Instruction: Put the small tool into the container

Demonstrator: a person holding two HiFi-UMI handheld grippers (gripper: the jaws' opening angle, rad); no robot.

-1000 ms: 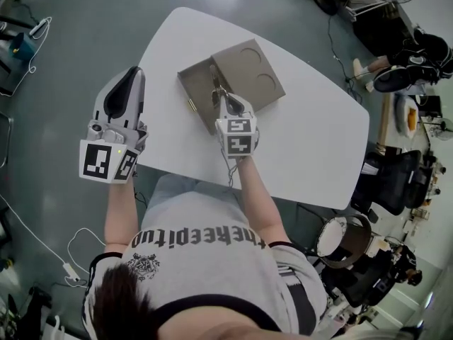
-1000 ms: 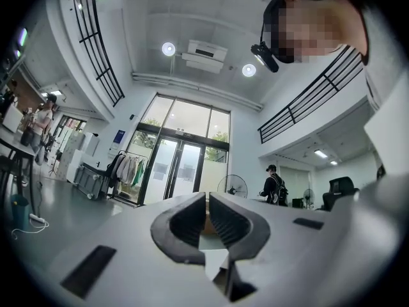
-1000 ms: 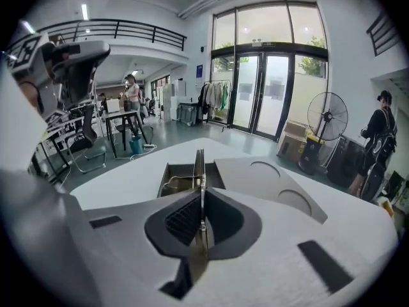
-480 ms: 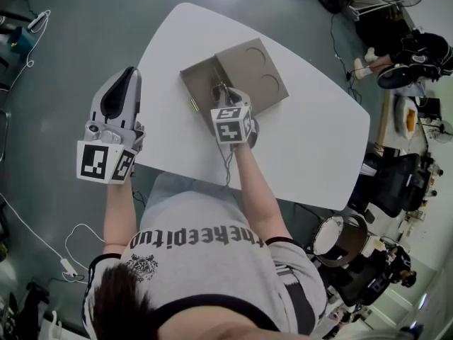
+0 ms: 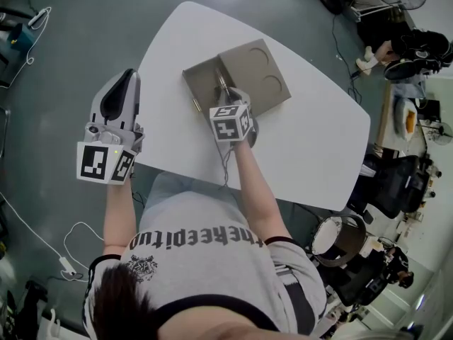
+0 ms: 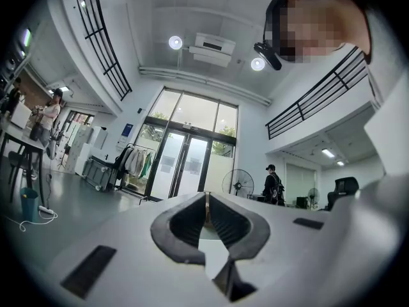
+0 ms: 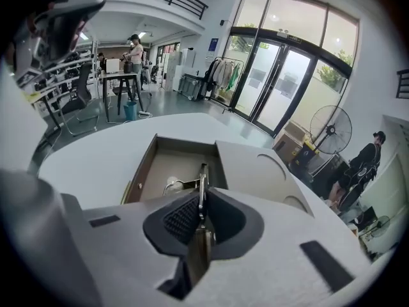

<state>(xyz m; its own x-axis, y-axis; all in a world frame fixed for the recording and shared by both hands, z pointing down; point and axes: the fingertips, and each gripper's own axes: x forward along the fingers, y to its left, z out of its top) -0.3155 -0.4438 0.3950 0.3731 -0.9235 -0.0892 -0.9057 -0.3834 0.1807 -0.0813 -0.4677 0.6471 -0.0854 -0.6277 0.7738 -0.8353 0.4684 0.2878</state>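
The left gripper (image 6: 206,200), jaws together and empty, hangs off the table's (image 5: 311,140) left edge. The right gripper (image 7: 203,200), jaws just easing apart, seemingly grips the small tool (image 7: 202,179), its tip inside the open container (image 7: 167,162) mid-table.

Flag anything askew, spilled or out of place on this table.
Nothing stands out. The container lies open on the table, no damage visible; the right gripper, its jaws just opening, has the small tool between them over the open compartment.
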